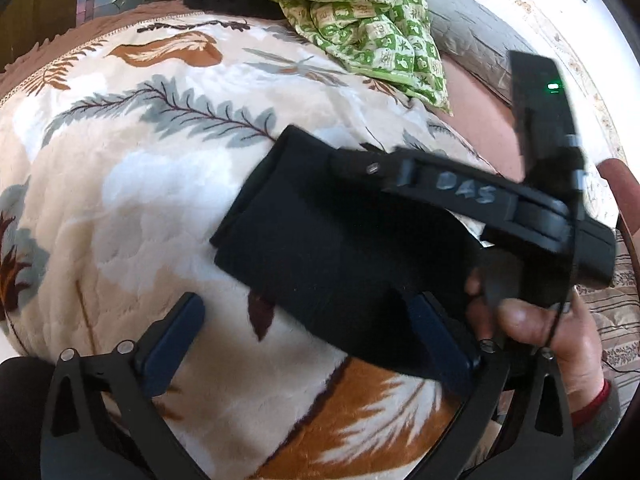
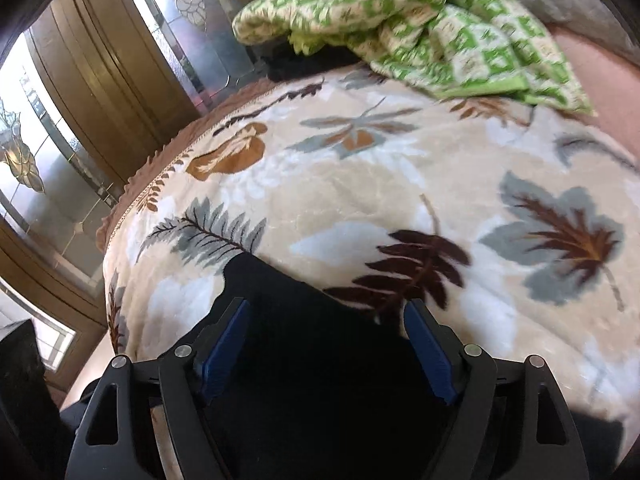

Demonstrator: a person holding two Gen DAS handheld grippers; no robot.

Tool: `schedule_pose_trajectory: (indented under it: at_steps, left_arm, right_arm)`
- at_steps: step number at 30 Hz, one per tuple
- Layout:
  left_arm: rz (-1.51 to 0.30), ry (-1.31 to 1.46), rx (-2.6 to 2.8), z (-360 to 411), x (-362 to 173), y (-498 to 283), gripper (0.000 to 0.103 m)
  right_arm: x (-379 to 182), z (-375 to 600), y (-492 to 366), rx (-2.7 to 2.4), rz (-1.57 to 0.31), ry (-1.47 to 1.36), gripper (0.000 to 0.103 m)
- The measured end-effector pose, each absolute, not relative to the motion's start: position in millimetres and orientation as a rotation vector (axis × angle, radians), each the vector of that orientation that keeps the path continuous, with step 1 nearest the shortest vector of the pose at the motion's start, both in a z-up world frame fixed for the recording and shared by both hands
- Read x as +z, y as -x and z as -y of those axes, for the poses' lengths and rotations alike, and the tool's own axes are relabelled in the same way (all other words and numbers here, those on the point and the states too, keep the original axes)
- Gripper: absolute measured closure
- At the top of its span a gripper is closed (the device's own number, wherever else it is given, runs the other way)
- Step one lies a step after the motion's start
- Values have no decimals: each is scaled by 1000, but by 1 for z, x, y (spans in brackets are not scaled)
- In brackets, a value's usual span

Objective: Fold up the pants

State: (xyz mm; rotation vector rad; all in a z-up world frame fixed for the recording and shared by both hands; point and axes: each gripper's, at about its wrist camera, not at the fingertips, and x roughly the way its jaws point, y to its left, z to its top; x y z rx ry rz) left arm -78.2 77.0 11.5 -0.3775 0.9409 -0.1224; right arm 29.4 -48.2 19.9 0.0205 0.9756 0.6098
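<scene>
The black pants (image 1: 320,240) lie folded into a compact rectangle on the leaf-patterned blanket (image 1: 132,184). My left gripper (image 1: 308,320) hovers over their near edge, jaws spread wide; its right pad (image 1: 440,340) is over the cloth and its left pad (image 1: 172,344) over bare blanket. In the left wrist view a hand (image 1: 560,340) holds the right gripper's black body (image 1: 480,200) above the far right side of the pants. In the right wrist view my right gripper (image 2: 328,332) is open, the black pants (image 2: 304,360) lying beneath and between its blue pads (image 2: 226,348), which do not pinch the cloth.
A crumpled green-and-white checked cloth (image 1: 360,12) (image 2: 420,20) lies at the far end of the blanket (image 2: 360,184), with something dark under it. A grey pillow (image 1: 472,32) sits at the far right. A wooden door with patterned glass (image 2: 100,80) stands beyond the bed's left edge.
</scene>
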Motion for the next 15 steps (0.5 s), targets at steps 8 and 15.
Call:
schedule_pose_trajectory:
  at_steps: [8,15]
  left_arm:
    - [-870,405,-193,-80,15,73,62]
    - [-729,277,-251,-55,61,93,85]
  right_arm:
    - [16,55,-36,714,-985,-170,83]
    - [63,89,-11,729,-862,-259,92]
